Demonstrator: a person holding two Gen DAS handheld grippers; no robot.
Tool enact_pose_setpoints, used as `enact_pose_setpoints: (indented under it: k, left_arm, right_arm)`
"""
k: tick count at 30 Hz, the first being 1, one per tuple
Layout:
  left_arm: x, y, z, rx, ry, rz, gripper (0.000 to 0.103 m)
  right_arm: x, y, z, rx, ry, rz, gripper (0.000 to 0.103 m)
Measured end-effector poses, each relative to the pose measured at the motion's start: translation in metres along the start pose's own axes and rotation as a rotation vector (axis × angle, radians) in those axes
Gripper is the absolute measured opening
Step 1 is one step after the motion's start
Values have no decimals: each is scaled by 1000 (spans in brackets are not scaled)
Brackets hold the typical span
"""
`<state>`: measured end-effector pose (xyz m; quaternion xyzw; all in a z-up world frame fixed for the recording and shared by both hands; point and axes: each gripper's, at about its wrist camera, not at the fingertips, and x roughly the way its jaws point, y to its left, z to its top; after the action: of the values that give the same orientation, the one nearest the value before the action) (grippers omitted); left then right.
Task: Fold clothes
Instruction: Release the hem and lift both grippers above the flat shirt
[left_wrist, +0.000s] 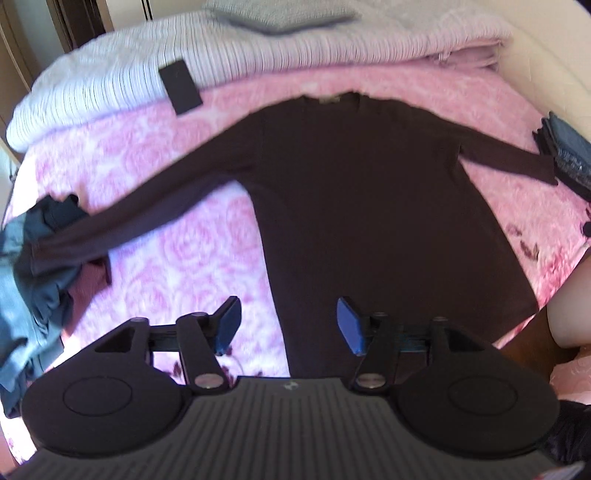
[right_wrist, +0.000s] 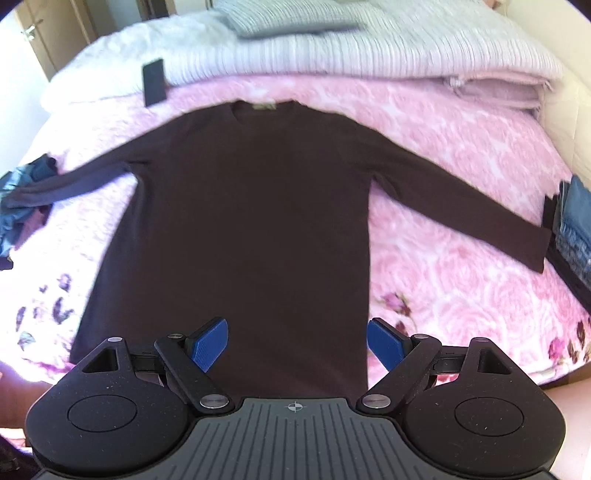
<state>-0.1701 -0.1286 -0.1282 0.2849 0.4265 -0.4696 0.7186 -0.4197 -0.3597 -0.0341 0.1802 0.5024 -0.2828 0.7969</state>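
Both claws sit closest to our lenses, and we hold each spread wide with nothing between its blue pads: the left claw (left_wrist: 288, 325) hangs over the lower left side of the dark brown long-sleeved top (left_wrist: 369, 206), the right claw (right_wrist: 297, 345) over its hem towards the right.

Taking that top as our landmark and going left to right: off its left cuff lies a rumpled heap of blue and mauve clothes (left_wrist: 40, 266), the cuff resting on the heap's edge. Up beyond the left shoulder a small dark rectangle (left_wrist: 181, 86) lies on the white ribbed blanket (left_wrist: 110, 74). The top itself is spread flat on the pink rose bedspread (right_wrist: 443, 147), neck away from us, hem towards us, both sleeves stretched outward. Just past its right cuff stands a neat stack of folded denim (right_wrist: 576, 221).

We judge the flat spread is meant to leave hem and sleeves free for pinching, and the two piles suggest unfolded garments on one side, folded ones on the other. No fold shows in the top.
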Motion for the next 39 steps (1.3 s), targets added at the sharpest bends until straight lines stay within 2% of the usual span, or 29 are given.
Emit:
enact_pose_setpoints:
  k: [2,8,12,15,26,31,39]
  left_arm:
    - [-6,-6,3,5,-26,5,61]
    - [-28,-46,-4,51,-59,14,63]
    - [-41,-77,-15,59,-67,38,63]
    - [-47,-102,-25,30,-56,60,63]
    - [-74,-201,-65,-27,-43,87,63]
    - [-82,-220,-79,-52,-39,115,63]
    - [-99,-223,-88,-91,-63,159,63]
  right_arm:
    - [-7,9,9,-19,-5,-9,86]
    - [-20,23,22,-74,-14,-8,86]
    - [-17,20,14,-126,-24,8,86]
    - [-16,18,8,-164,-32,20,86]
    - [-41,-22,-50,-247,-35,79,86]
    - [-50,-34,-65,-270,-54,104,86]
    - [-53,-40,-75,-271,-67,133,86]
